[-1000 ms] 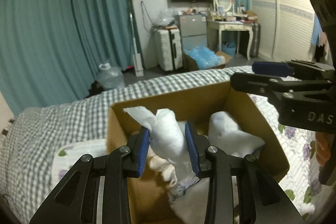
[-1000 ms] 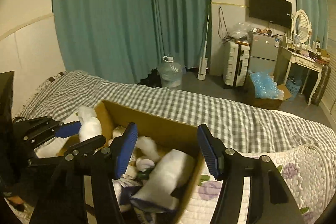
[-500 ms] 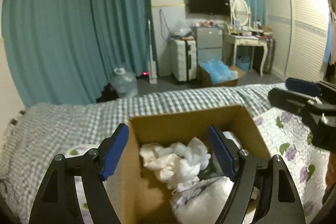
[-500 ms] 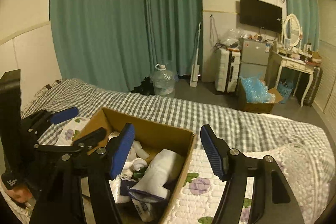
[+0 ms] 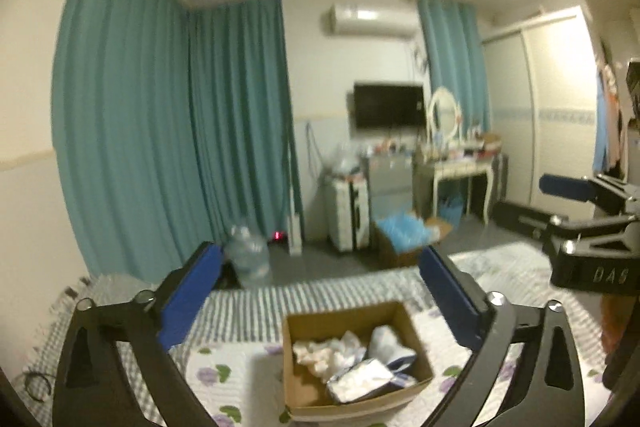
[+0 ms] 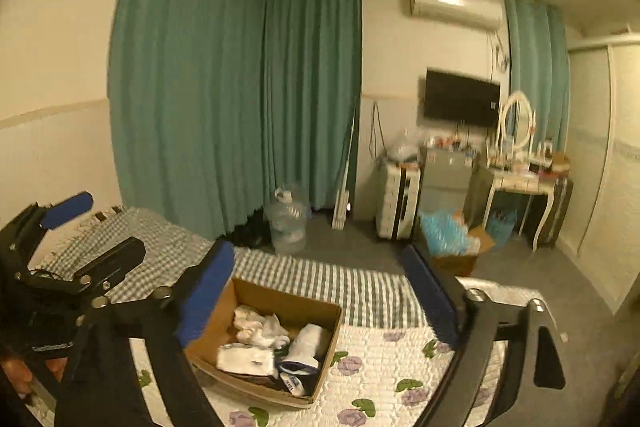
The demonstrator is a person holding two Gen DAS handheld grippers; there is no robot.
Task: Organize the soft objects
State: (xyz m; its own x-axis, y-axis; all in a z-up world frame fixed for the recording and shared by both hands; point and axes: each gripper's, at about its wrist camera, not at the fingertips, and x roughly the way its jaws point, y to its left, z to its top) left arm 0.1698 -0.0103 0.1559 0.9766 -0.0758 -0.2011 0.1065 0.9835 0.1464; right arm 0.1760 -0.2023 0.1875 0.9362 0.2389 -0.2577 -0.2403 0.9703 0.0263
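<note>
Now we see both grippers raised above the open brown cardboard box (image 5: 352,359), which sits on the floral quilted bed cover (image 6: 380,379). Left gripper (image 5: 320,291): jaws opening, nothing between them. Right gripper (image 6: 320,291): jaws opening, nothing between them. White soft cloths and packets (image 6: 264,339) lie piled inside the box.

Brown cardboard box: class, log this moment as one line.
left gripper opening, empty | right gripper opening, empty | brown cardboard box holds white soft items
</note>
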